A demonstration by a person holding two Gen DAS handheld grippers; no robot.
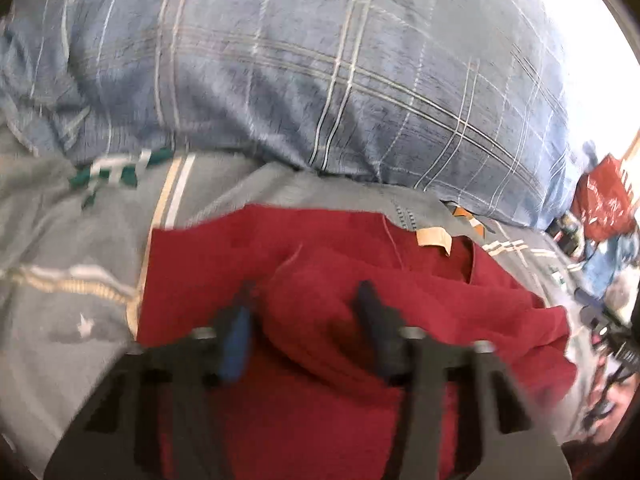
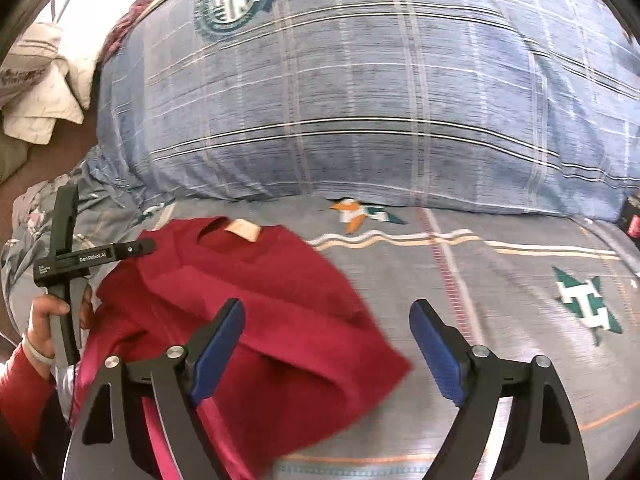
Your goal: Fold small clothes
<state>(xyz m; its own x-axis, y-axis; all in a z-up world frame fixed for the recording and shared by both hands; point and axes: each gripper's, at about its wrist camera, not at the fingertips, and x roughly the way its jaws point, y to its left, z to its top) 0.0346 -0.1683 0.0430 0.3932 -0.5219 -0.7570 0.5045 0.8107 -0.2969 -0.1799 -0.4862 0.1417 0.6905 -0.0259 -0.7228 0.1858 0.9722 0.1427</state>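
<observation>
A small dark red shirt with a beige neck label lies rumpled on the grey patterned bed sheet. My right gripper is open and empty just above the shirt's right edge. My left gripper stands open over the same red shirt, a raised fold of cloth between its fingers, the view blurred. The left gripper's body shows in the right wrist view, held by a hand at the shirt's left side.
A large blue plaid pillow lies behind the shirt. White folded cloth sits at the far left. A red bag and clutter lie past the bed's right edge.
</observation>
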